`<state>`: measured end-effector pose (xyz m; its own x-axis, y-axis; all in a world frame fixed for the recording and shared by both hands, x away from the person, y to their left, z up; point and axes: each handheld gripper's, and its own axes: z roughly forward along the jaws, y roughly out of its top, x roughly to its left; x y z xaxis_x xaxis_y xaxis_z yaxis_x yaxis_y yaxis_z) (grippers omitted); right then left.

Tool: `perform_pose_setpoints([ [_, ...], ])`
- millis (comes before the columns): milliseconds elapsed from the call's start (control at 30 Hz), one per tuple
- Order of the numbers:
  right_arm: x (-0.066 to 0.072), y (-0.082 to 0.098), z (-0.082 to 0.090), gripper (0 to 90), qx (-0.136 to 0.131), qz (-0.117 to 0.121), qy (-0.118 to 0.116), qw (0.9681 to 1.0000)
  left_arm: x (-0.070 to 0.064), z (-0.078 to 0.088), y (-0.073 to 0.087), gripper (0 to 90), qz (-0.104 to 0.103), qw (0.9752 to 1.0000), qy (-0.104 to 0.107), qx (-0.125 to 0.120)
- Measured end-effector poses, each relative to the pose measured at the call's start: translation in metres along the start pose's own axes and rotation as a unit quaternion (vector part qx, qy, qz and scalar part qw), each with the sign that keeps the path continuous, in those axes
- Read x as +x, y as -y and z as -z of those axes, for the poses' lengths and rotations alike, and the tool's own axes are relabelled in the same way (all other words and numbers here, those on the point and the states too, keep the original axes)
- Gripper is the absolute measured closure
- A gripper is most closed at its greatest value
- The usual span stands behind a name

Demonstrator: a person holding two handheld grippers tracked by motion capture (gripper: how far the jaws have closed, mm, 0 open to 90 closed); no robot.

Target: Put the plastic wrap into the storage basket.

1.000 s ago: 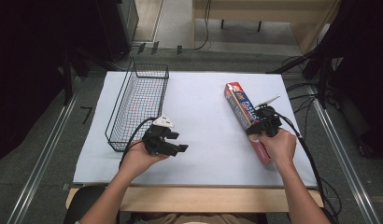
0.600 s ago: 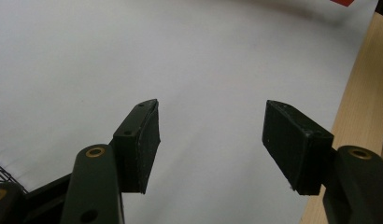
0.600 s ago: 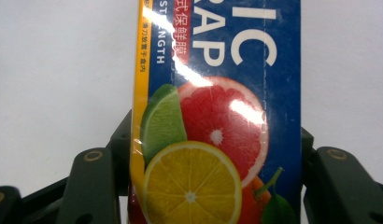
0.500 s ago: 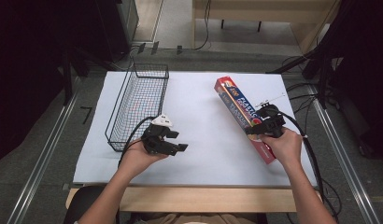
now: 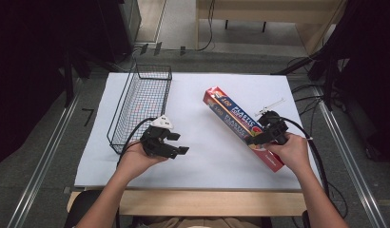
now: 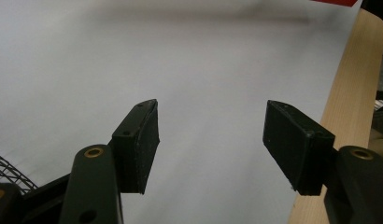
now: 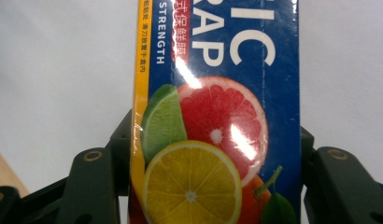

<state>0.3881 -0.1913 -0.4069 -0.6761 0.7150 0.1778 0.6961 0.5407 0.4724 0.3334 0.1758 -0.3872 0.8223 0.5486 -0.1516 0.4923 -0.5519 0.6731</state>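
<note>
The right gripper (image 5: 259,137) clamps its jaws across the near part of the long blue-and-red cardboard plastic-wrap box (image 5: 233,115), which looks light, stiff and glossy; its far end juts beyond the fingers over the white table sheet (image 5: 202,90). The left gripper (image 5: 176,144) hovers with jaws parted, empty, the black wire basket (image 5: 141,102) beside it.

A white sheet (image 5: 183,90) covers the pale wooden worktop (image 5: 207,202), whose near edge shows bare. Grey floor (image 5: 36,142) surrounds it, crossed by metal rails (image 5: 48,159) left and right. At the far side stands light wooden furniture (image 5: 259,12) (black cables trailing beneath), with dark equipment (image 5: 50,38) far left.
</note>
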Motion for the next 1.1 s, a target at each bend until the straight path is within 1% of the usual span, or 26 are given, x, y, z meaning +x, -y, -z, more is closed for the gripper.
perform_pose_setpoints([
  [33,0.001,0.001,-0.001,41.9,0.002,0.005,-0.004,1.0000,-0.001,0.000,0.001,36.7,0.000,1.0000,0.001,-0.002],
  [100,0.003,0.002,-0.002,41.9,0.014,0.014,-0.017,0.9997,-0.001,0.000,0.001,36.6,-0.003,1.0000,0.000,0.003],
  [133,0.005,0.003,-0.003,41.9,0.016,0.024,-0.020,0.9994,-0.001,0.000,0.002,36.5,-0.003,1.0000,0.001,0.004],
  [167,0.005,0.003,-0.003,41.9,0.016,0.024,-0.020,0.9994,-0.001,0.000,0.002,36.4,-0.003,1.0000,0.001,0.004],
  [200,0.009,0.004,-0.005,41.9,0.025,0.037,-0.026,0.9987,-0.001,0.001,0.002,36.4,-0.004,1.0000,0.000,0.005],
  [233,0.011,0.005,-0.006,41.9,0.026,0.045,-0.029,0.9982,-0.001,0.002,0.003,36.2,-0.004,1.0000,0.002,0.005],
  [267,0.013,0.005,-0.006,41.9,0.027,0.050,-0.032,0.9978,-0.002,0.002,0.003,36.0,-0.005,1.0000,0.000,0.008],
  [400,0.019,0.005,-0.004,41.9,0.032,0.084,-0.033,0.9954,-0.002,0.003,0.004,35.0,-0.007,0.9999,0.003,0.008],
  [467,0.023,0.005,-0.004,41.8,0.030,0.100,-0.039,0.9937,-0.003,0.004,0.005,34.5,-0.015,0.9998,0.005,0.013],
  [533,0.026,0.005,-0.006,41.8,0.039,0.116,-0.055,0.9910,-0.004,0.005,0.005,33.6,-0.022,0.9996,0.010,0.013],
  [567,0.029,0.005,-0.008,41.8,0.043,0.123,-0.058,0.9897,-0.005,0.006,0.005,33.6,-0.028,0.9995,0.013,0.012],
  [600,0.031,0.005,-0.010,41.8,0.048,0.131,-0.061,0.9883,-0.006,0.007,0.004,33.6,-0.032,0.9993,0.011,0.013],
  [633,0.033,0.005,-0.013,41.8,0.053,0.145,-0.058,0.9864,-0.006,0.008,0.004,33.6,-0.033,0.9993,0.013,0.010],
  [667,0.036,0.005,-0.014,41.8,0.059,0.150,-0.058,0.9853,-0.006,0.009,0.003,33.3,-0.032,0.9993,0.016,0.008],
  [700,0.036,0.005,-0.014,41.8,0.059,0.150,-0.058,0.9853,-0.006,0.009,0.003,33.0,-0.032,0.9993,0.016,0.008],
  [733,0.039,0.004,-0.016,41.8,0.063,0.162,-0.062,0.9827,-0.006,0.011,0.002,32.9,-0.034,0.9992,0.017,0.009],
  [767,0.039,0.004,-0.016,41.8,0.063,0.162,-0.062,0.9827,-0.006,0.011,0.002,32.6,-0.034,0.9992,0.017,0.009],
  [800,0.042,0.004,-0.017,41.8,0.067,0.164,-0.068,0.9818,-0.005,0.013,0.001,32.2,-0.036,0.9992,0.017,0.010],
  [867,0.044,0.004,-0.016,41.8,0.070,0.171,-0.069,0.9805,-0.004,0.014,0.000,31.2,-0.037,0.9991,0.017,0.009],
  [933,0.045,0.004,-0.016,41.8,0.071,0.174,-0.077,0.9792,-0.003,0.015,-0.003,28.1,-0.042,0.9988,0.025,0.008],
  [967,0.045,0.004,-0.015,41.8,0.071,0.179,-0.081,0.9779,-0.003,0.015,-0.005,26.3,-0.049,0.9984,0.024,0.014],
  [1033,0.047,0.005,-0.013,41.8,0.075,0.192,-0.089,0.9744,-0.005,0.015,-0.008,24.1,-0.065,0.9977,0.015,0.012],
  [1067,0.047,0.007,-0.012,41.8,0.077,0.201,-0.093,0.9722,-0.006,0.015,-0.009,23.7,-0.075,0.9970,0.017,0.010],
  [1100,0.049,0.007,-0.012,41.8,0.078,0.207,-0.093,0.9707,-0.008,0.015,-0.011,23.2,-0.080,0.9965,0.021,0.012],
])
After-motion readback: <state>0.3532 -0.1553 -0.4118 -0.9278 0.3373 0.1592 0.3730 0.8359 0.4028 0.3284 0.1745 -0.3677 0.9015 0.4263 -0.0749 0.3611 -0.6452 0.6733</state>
